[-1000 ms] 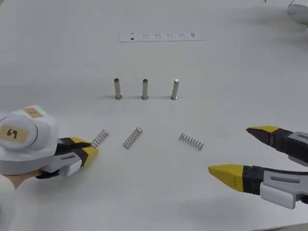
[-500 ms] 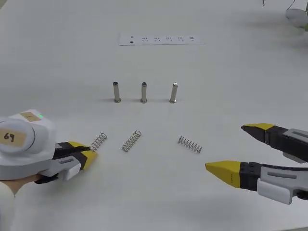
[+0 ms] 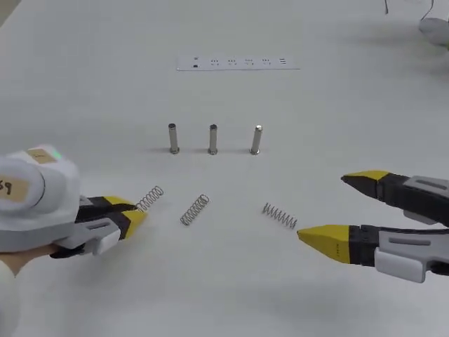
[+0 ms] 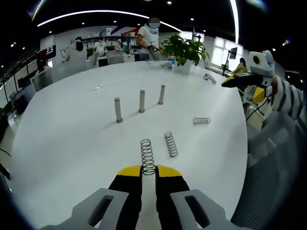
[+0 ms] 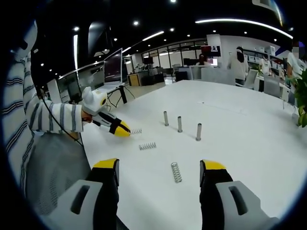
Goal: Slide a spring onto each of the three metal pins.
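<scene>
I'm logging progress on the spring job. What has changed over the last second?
The left claw has closed in on the left spring and now seems to pinch its near end. That spring has shifted slightly toward the three pins. The right claw, open, has edged closer to the right spring. The middle spring and the pins stayed put, and the pins are bare.

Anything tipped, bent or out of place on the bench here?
Nothing stands out. The three pins stand upright in a row; the left spring, middle spring and right spring lie before them, none yet on a pin. The left claw appears closed on the left spring's end; the right claw is open.
</scene>
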